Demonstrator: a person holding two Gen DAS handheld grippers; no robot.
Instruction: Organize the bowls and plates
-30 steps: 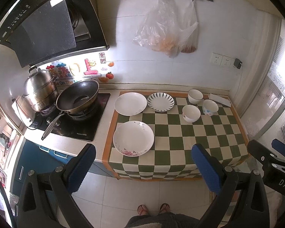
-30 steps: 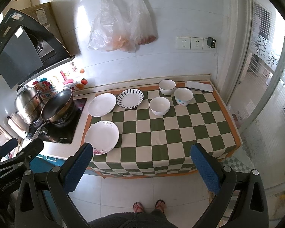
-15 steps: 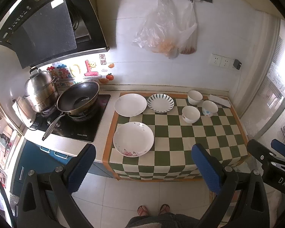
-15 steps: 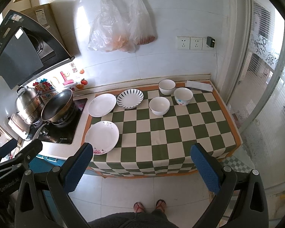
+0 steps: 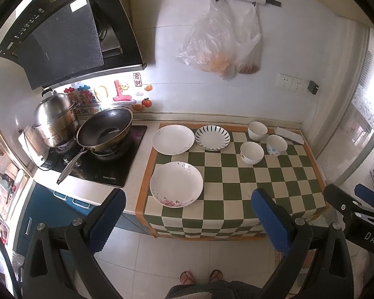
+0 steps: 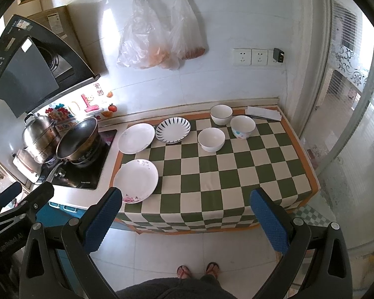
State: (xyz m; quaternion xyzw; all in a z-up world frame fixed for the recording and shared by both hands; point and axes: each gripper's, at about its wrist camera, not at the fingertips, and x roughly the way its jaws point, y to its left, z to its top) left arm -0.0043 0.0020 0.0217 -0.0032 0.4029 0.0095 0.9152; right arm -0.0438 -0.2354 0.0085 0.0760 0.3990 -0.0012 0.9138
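On the green checked cloth (image 5: 236, 182) lie three plates: a flowered white plate (image 5: 176, 184) at the front left, a plain white plate (image 5: 173, 139) behind it, and a striped plate (image 5: 212, 138) beside that. Three bowls stand at the back right: a white bowl (image 5: 257, 130), a white bowl (image 5: 251, 152) and a dotted bowl (image 5: 276, 144). The same plates (image 6: 136, 180) and bowls (image 6: 211, 139) show in the right wrist view. My left gripper (image 5: 187, 214) and right gripper (image 6: 184, 211) are both open and empty, held high in front of the counter.
A wok (image 5: 104, 129) and a steel pot (image 5: 56, 119) sit on the stove left of the cloth. Plastic bags (image 5: 222, 44) hang on the wall. A folded white cloth (image 5: 289, 134) lies at the back right. A glass door (image 6: 356, 124) is to the right.
Both views have shifted very slightly; the dishes have not moved and both grippers stay open.
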